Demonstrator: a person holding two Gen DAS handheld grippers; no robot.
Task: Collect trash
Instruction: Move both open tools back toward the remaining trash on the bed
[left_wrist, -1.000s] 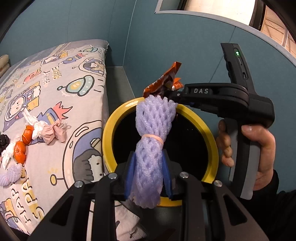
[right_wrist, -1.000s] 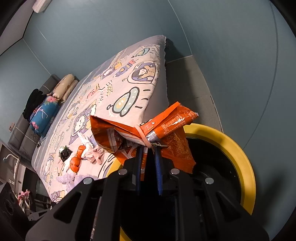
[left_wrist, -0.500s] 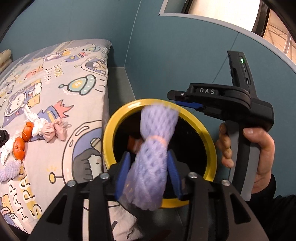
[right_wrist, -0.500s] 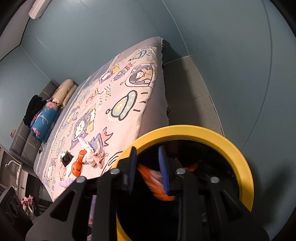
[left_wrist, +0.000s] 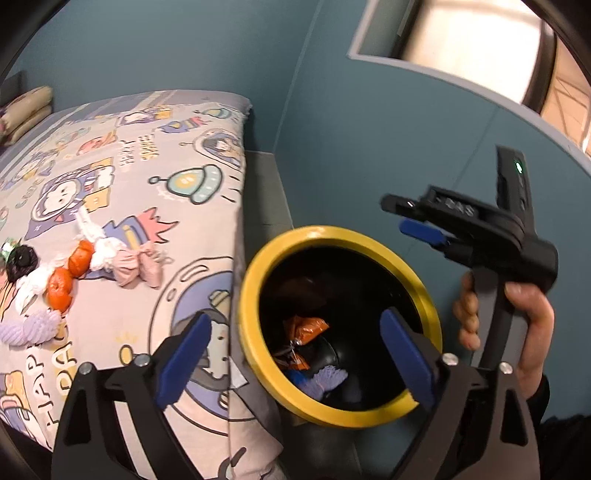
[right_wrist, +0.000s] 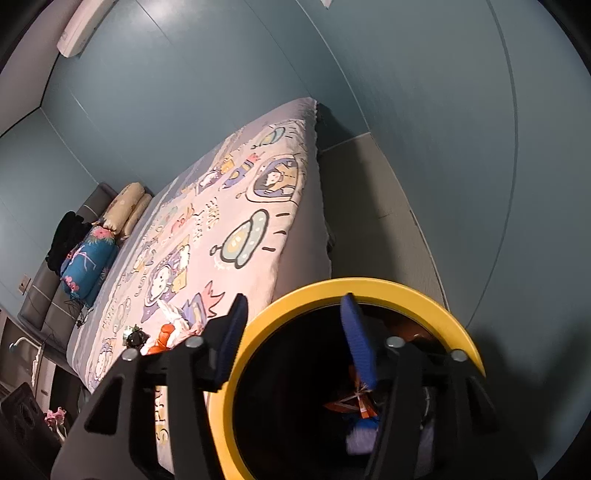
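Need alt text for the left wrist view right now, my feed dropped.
The open left gripper hangs over a yellow-rimmed bin holding an orange wrapper and purple foam net. More trash lies on the bed; the right gripper is beside the bin.

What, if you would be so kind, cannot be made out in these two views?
- Bin bottom, both views: black interior, shadowed.
- Purple foam net, right wrist view: blurred, behind the right gripper.
- Trash pile on the bed, right wrist view: partly hidden by that gripper's finger.
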